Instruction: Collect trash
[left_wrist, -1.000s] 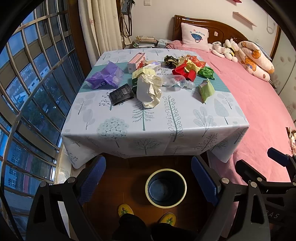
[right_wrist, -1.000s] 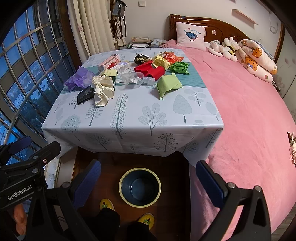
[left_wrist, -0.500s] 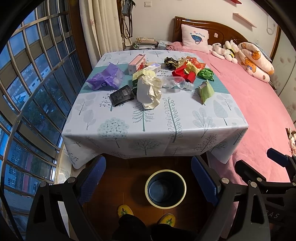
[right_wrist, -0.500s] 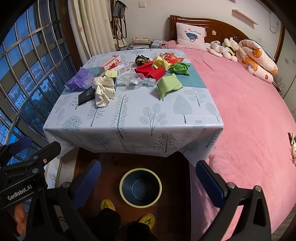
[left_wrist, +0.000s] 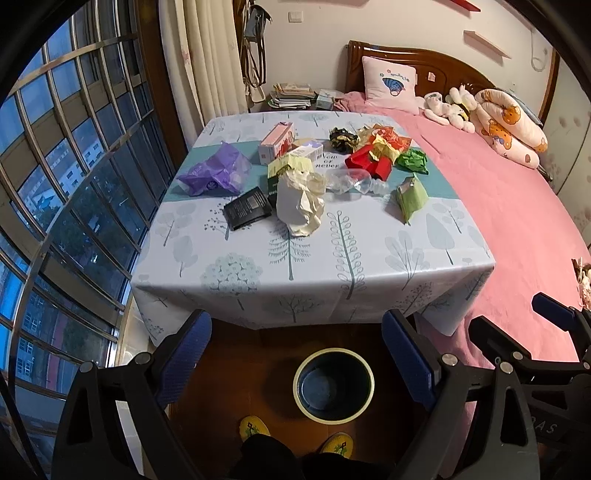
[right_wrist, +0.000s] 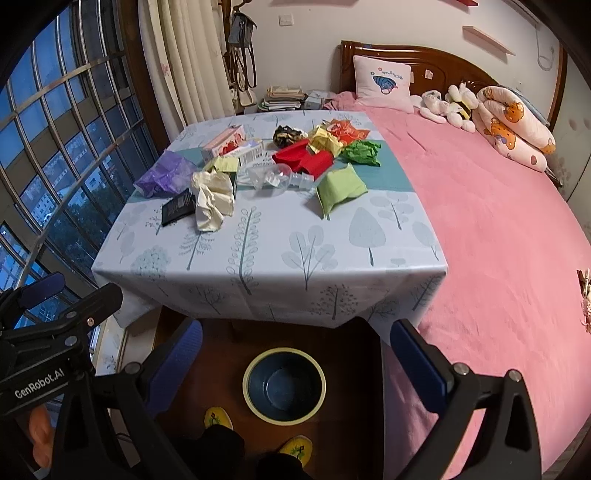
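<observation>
Left wrist view: left gripper (left_wrist: 295, 354) with fingers wide apart and holding nothing, above the bin (left_wrist: 333, 384) on the wooden floor, well short of the trash. Better to begin with the nearest piece, probably the crumpled cream paper (left_wrist: 300, 206), coming from above and closing on its bulk, not on a loose edge. Beside it a black packet (left_wrist: 246, 212), a purple bag (left_wrist: 216, 173), a green pouch (left_wrist: 410, 197).

Right wrist view: right gripper (right_wrist: 295, 354) also spread wide and empty. Table (right_wrist: 266, 258) under a slippery-looking cloth with tree print, so no dragging. Pink bed (right_wrist: 498, 229) touching the table's right side, barred window on the left.
</observation>
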